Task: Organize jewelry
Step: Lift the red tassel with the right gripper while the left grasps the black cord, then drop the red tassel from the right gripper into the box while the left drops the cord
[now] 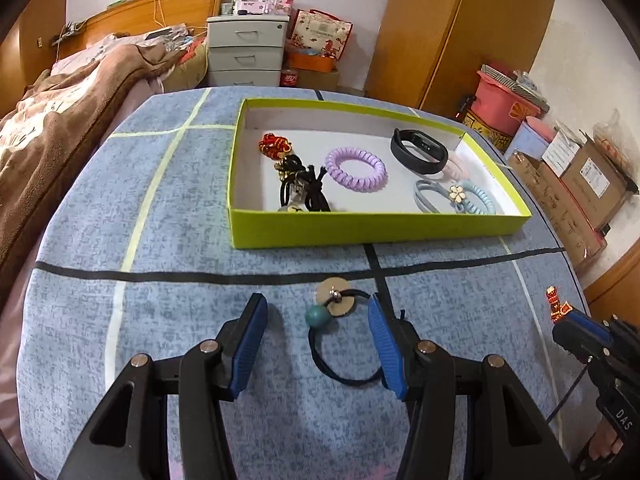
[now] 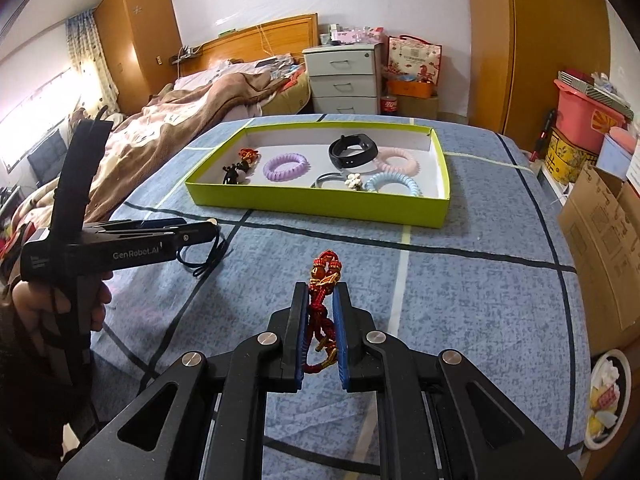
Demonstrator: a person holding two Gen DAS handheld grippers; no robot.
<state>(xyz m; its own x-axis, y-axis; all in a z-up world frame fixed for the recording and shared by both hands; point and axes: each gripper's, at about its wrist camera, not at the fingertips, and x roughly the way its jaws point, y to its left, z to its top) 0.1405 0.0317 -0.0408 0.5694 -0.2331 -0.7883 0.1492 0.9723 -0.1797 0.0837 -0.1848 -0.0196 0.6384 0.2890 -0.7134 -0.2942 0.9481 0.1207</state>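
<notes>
The left gripper [image 1: 318, 308] sits low over the cloth [image 1: 200, 320], jaws wide around a black hair tie [image 1: 344, 360]. The right gripper [image 2: 322, 300] pinches a red bracelet [image 2: 322, 312]. The green tray [image 2: 320, 206] holds coil ties [image 2: 287, 166] and a black band [image 2: 353, 151].

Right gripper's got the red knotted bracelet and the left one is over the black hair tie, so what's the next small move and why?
Probably carry the right gripper forward to the green tray and release there. The red knotted bracelet is already clamped between its pads, while the left gripper is open, straddling the black hair tie on the blue cloth without gripping it. Bare floor shows in the tray's front right corner.
</notes>
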